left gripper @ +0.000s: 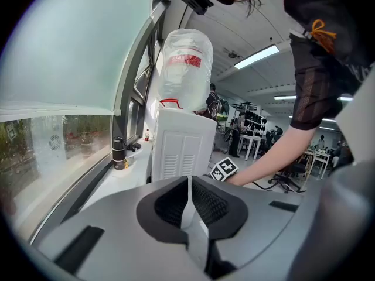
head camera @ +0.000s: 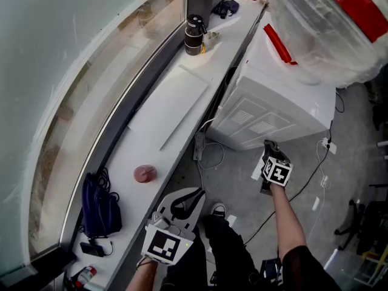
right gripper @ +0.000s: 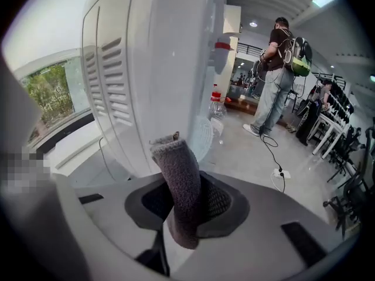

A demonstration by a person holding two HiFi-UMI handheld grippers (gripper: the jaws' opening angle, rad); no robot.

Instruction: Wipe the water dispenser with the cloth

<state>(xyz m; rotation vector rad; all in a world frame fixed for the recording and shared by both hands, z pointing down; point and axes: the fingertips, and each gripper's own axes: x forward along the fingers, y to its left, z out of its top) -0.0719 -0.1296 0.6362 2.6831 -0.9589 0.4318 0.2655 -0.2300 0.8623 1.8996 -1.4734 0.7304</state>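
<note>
Water dispenser: white cabinet, upper right of the head view, vented panel facing the camera. It stands on the grey floor just beside a long white window ledge. A large bottle wrapped in clear plastic sits on top.

Cloth: grey-brown knit, folded into a thick strip. It is pinched between the jaws of the right gripper, its free end sticking up and out past the tips. The end is close to the dispenser's vented panel; contact cannot be confirmed.

Right arm: bare forearm runs from the lower right of the head view up to the gripper, which is held low near the cabinet's bottom corner with the jaws pointing at it.

Left gripper: bottom centre of the head view, near the ledge's edge, well apart from the dispenser. Its jaws are pressed together, pads meeting in a thin seam with nothing between them, and they aim toward the cabinet.

On the ledge: dark flask at the upper end, small red round object lower down, blue bag at lower left.
</note>
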